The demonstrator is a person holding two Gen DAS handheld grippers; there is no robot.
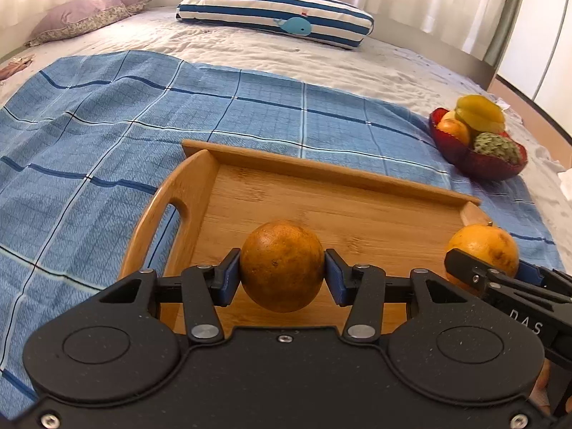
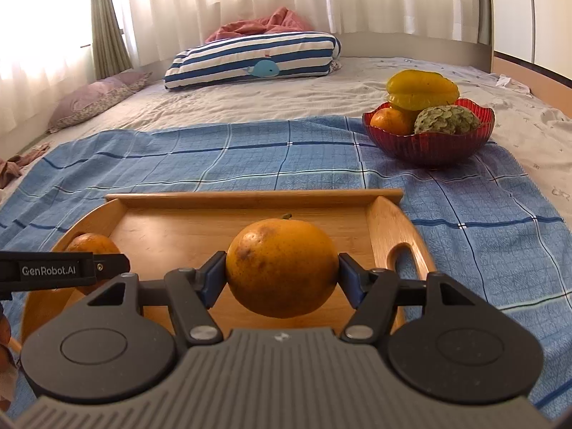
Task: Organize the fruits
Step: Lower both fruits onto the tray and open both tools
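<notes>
A wooden tray (image 1: pixel 321 166) (image 2: pixel 250 195) with cut-out handles lies on a blue checked cloth (image 1: pixel 107 125). My left gripper (image 1: pixel 282 273) is shut on a brownish orange (image 1: pixel 282 261), held just above the tray's near part. Beside it on the right, my right gripper (image 2: pixel 282 277) is shut on a brighter orange (image 2: pixel 282 261) with dark spots and a small stem, also above the tray. Each view shows the other orange at its edge: the right one (image 1: pixel 482 246) and the left one (image 2: pixel 93 243), partly hidden behind a black finger (image 2: pixel 107 262).
A red glass bowl (image 2: pixel 429 146) (image 1: pixel 479 166) at the cloth's far right corner holds a starfruit (image 2: pixel 422 89), a custard apple (image 2: pixel 447 119) and an orange (image 2: pixel 389 119). A striped whale pillow (image 2: pixel 250 60) and a purple pillow (image 1: pixel 85 18) lie further back on the bed.
</notes>
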